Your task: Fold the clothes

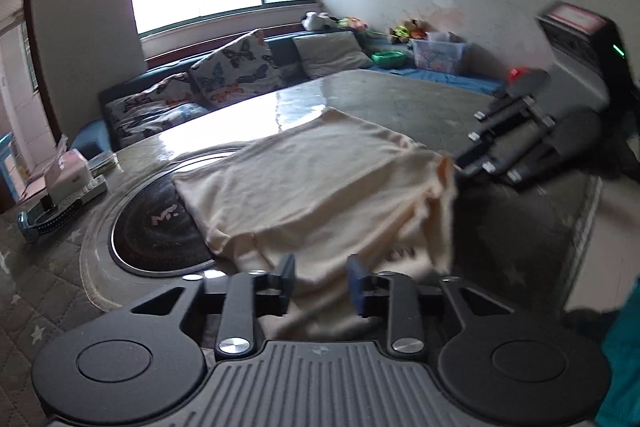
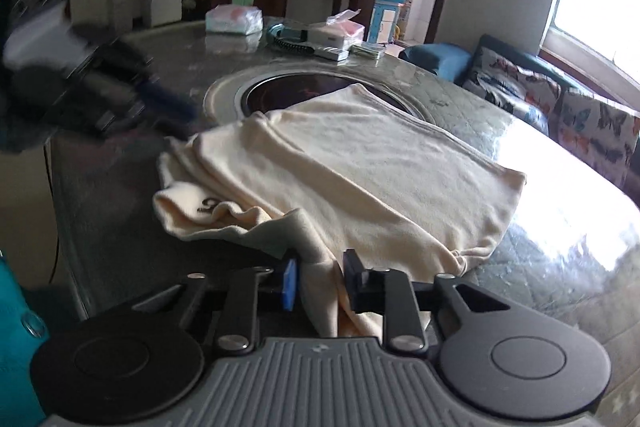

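A cream garment (image 1: 320,183) lies partly folded on the glossy table (image 1: 400,95), over the rim of a dark round inset. In the left wrist view my left gripper (image 1: 322,285) has its jaws apart with the garment's near edge between them. My right gripper (image 1: 464,163) appears blurred at the right, at the garment's lifted corner. In the right wrist view the garment (image 2: 360,167) spreads ahead; my right gripper (image 2: 320,285) has a bunched fold of cloth between its jaws. The left gripper (image 2: 160,115) is blurred at the garment's far left edge.
A dark round inset (image 1: 160,227) sits in the table. A tissue box and small items (image 2: 336,35) stand at the table's far side. A sofa with butterfly cushions (image 1: 232,71) runs beyond the table. A plastic storage box (image 1: 440,53) stands by the wall.
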{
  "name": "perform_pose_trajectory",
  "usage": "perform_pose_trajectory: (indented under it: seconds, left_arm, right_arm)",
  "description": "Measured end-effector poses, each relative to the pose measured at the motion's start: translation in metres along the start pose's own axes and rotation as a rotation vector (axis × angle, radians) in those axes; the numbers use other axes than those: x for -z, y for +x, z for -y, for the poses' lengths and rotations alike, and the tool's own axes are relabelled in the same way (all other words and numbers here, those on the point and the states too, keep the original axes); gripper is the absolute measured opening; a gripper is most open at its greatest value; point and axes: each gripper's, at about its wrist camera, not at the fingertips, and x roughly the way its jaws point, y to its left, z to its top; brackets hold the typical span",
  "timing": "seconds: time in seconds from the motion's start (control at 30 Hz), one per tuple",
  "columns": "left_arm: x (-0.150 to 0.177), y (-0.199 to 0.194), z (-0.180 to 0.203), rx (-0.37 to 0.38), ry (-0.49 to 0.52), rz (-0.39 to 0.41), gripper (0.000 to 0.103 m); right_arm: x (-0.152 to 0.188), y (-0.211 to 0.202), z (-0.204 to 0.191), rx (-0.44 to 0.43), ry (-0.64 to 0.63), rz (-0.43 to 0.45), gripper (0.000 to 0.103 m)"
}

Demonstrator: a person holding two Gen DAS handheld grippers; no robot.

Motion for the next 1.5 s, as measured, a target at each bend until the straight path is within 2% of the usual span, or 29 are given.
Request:
perform_pose_trajectory:
  seconds: [0.17,0.27,0.3,0.33,0.37,0.43,0.5,0.57,0.63,0.73,0.8,0.9,0.97,1.03,1.2,1.3,1.37,1.43,1.5]
  left_arm:
    - [0.009,0.007,0.033,0.024,0.141,-0.001,0.043]
    - [0.008,0.019,0.044,-0.005,0.171,0.009,0.042]
    - [0.008,0.023,0.048,-0.016,0.178,0.012,0.039]
    - [0.006,0.026,0.048,-0.025,0.173,0.016,0.025]
    - [0.002,0.027,0.044,-0.029,0.149,0.021,0.016]
    - [-0.005,0.029,0.036,-0.037,0.102,0.030,0.010]
    - [-0.012,0.032,0.028,-0.046,0.055,0.038,0.010]
    - [-0.018,0.033,0.022,-0.048,0.026,0.044,0.010]
    - [-0.023,0.035,0.016,-0.048,0.004,0.049,0.010]
    - [-0.028,0.038,0.011,-0.047,-0.016,0.049,0.010]
    - [-0.028,0.040,0.011,-0.047,-0.014,0.043,0.010]
    - [-0.020,0.036,0.017,-0.069,0.037,0.042,0.018]
    - [-0.013,0.033,0.022,-0.087,0.072,0.040,0.030]
    - [-0.006,0.030,0.027,-0.105,0.107,0.038,0.036]
    - [0.009,0.030,0.031,-0.133,0.170,0.012,0.036]
    - [0.015,0.032,0.032,-0.150,0.214,-0.002,0.033]
    - [0.016,0.035,0.031,-0.146,0.211,-0.012,0.014]
    - [0.014,0.033,0.028,-0.136,0.198,-0.009,0.007]
    - [0.011,0.028,0.028,-0.130,0.191,0.004,0.006]
  right_arm:
    - [-0.005,0.006,0.012,-0.025,0.074,-0.008,0.016]
    - [-0.007,0.007,0.014,-0.025,0.080,-0.008,0.016]
    - [-0.007,0.007,0.014,-0.024,0.078,-0.009,0.016]
    - [-0.007,0.007,0.014,-0.024,0.075,-0.009,0.016]
    - [-0.007,0.007,0.013,-0.023,0.073,-0.009,0.016]
    - [-0.006,0.005,0.009,-0.020,0.057,-0.013,0.017]
    - [-0.004,0.003,0.004,-0.015,0.028,-0.013,0.019]
    - [-0.001,0.000,-0.003,-0.008,-0.012,-0.010,0.027]
    - [0.001,0.000,-0.010,0.002,-0.054,-0.006,0.041]
    - [0.005,0.005,-0.020,0.026,-0.121,0.004,0.043]
    - [0.006,0.011,-0.022,0.035,-0.128,0.007,0.038]
    - [0.004,0.019,-0.019,0.048,-0.105,-0.011,0.018]
    - [0.001,0.017,-0.010,0.031,-0.050,-0.005,0.016]
    - [-0.003,0.016,-0.002,0.014,0.004,0.001,0.015]
    - [-0.006,0.013,0.004,0.013,0.035,0.010,0.014]
    - [-0.007,0.013,0.003,0.025,0.036,0.012,0.013]
    - [-0.006,0.014,0.000,0.036,0.031,0.017,0.012]
    - [-0.005,0.013,-0.003,0.047,0.026,0.025,0.011]
    - [-0.005,0.009,-0.005,0.055,0.024,0.035,0.010]
